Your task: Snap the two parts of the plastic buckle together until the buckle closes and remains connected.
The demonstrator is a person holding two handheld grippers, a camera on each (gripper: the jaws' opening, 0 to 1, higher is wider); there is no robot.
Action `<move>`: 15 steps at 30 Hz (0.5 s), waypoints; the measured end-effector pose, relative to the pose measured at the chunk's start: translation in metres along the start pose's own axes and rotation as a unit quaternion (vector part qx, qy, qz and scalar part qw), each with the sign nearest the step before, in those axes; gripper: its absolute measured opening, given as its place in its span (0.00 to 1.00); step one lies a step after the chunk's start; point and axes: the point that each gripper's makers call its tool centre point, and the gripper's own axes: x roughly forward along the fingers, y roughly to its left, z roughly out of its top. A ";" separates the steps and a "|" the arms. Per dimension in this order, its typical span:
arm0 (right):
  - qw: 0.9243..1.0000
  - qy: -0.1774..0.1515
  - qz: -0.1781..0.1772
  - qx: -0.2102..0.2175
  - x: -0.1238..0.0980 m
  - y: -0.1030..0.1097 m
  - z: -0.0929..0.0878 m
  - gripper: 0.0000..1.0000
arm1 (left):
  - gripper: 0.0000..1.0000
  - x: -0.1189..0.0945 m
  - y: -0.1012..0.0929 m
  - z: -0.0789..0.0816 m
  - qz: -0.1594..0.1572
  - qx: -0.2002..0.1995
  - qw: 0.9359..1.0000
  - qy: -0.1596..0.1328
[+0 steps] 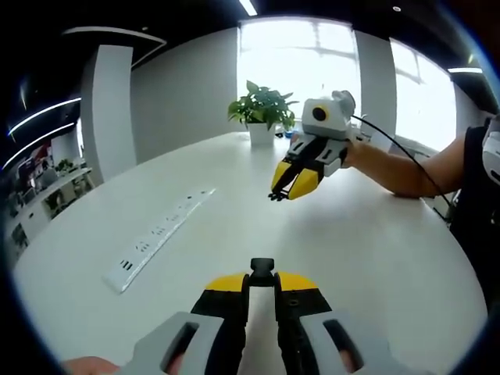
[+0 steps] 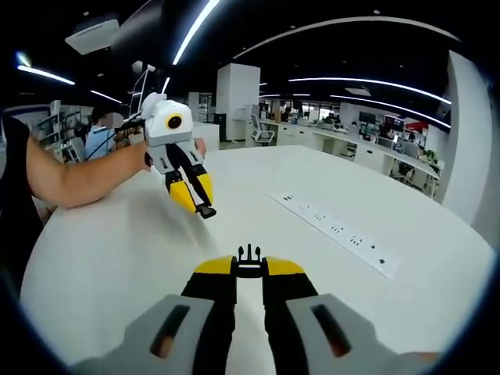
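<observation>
left gripper (image 1: pixel 262 275) pinching the socket half (image 1: pixel 262 269) of the buckle at its jaw tips | my right gripper (image 2: pixel 248 264) clamped on the pronged half (image 2: pixel 248 255) | both held up over the white table (image 1: pixel 367 234), well apart, facing each other | power strip (image 1: pixel 158 235) lying flat on the table

A white table (image 1: pixel 375 234) bears a power strip (image 1: pixel 156 236) and potted plant (image 1: pixel 262 113).

We're looking at an open-plan office: rows of desks (image 2: pixel 367 152) and chairs (image 2: pixel 256 134) are stretching back under strip lights (image 2: pixel 195 30), a white meeting table (image 1: pixel 375 234) is carrying a power strip (image 1: pixel 156 237) and potted plant (image 1: pixel 262 109).
</observation>
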 end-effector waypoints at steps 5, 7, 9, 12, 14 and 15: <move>1.000 -0.001 0.001 -0.002 -0.001 0.003 0.002 0.12 | 0.11 -0.001 -0.003 0.001 0.001 -0.001 1.000 -0.002; 1.000 -0.001 0.001 -0.003 -0.002 0.006 0.002 0.12 | 0.11 -0.001 -0.006 0.002 0.000 0.000 1.000 -0.002; 1.000 -0.001 0.001 -0.004 -0.003 0.008 0.002 0.12 | 0.11 -0.001 -0.009 0.002 0.000 0.001 1.000 -0.001; 1.000 -0.001 0.001 -0.004 -0.005 0.010 0.003 0.12 | 0.11 -0.002 -0.012 0.000 0.001 0.001 1.000 0.001; 1.000 -0.002 0.000 -0.004 -0.006 0.011 0.003 0.12 | 0.11 -0.004 -0.014 0.000 0.002 0.000 1.000 0.000; 1.000 -0.001 0.000 -0.005 -0.006 0.011 0.003 0.12 | 0.11 -0.005 -0.015 0.000 0.003 0.000 1.000 0.000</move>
